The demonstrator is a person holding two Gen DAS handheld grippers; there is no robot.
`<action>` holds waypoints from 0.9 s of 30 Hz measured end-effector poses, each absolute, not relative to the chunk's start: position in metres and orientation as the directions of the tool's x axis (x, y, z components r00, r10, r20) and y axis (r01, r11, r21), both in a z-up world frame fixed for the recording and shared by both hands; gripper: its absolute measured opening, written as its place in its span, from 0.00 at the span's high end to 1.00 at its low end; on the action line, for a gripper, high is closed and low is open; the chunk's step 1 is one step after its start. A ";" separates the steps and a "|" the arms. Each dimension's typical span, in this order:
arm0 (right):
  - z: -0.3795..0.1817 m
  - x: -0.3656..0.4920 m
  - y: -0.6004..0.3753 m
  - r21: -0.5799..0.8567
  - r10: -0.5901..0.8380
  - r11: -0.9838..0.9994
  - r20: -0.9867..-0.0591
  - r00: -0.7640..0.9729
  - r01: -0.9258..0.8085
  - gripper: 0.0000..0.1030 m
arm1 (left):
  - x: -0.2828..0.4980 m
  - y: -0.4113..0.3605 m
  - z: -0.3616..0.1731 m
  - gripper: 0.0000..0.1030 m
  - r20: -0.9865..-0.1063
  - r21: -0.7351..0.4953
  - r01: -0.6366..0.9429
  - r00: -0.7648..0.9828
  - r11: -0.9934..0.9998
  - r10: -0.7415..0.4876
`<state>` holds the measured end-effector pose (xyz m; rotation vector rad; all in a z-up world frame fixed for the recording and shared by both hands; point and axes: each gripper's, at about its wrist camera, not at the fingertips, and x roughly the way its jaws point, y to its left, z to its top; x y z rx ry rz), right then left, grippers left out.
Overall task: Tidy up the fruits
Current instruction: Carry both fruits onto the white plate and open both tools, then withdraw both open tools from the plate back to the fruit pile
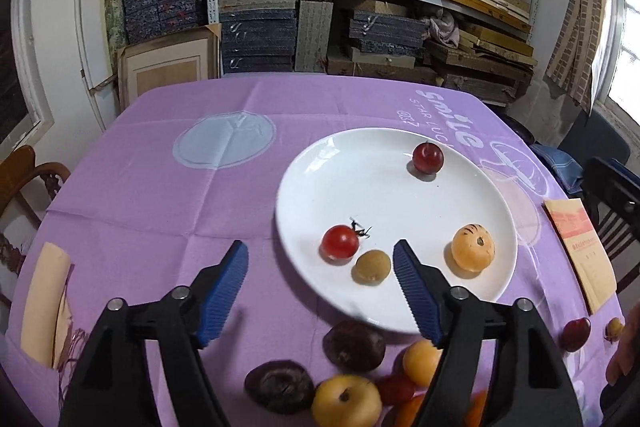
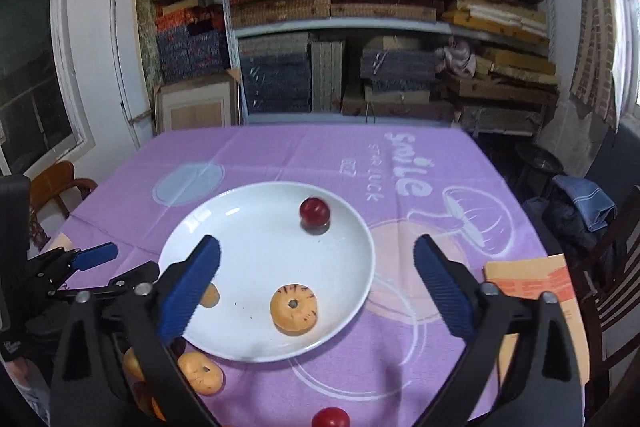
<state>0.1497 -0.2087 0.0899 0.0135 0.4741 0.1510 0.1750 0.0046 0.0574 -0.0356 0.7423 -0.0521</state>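
Now both hand-held grippers empty: left hand-held gripper [image 1: 320,259] and right hand-held gripper [image 2: 316,259] jaws wide over white plate [image 1: 344,167]. Four fruits on plate; loose fruits [image 1: 352,347] on bench, near side, closest to left hand-held gripper.

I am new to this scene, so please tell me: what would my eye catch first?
A white plate on the purple tablecloth holds four small fruits, among them a cherry tomato and a striped orange fruit. Both the left gripper and the right gripper are open and empty. More fruit waits near the plate.
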 end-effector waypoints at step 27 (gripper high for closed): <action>0.015 0.033 -0.262 0.119 0.068 0.993 -0.420 0.905 -0.019 0.04 | 0.073 0.005 -0.003 0.11 -0.720 -0.024 0.022 0.693 0.999 -0.033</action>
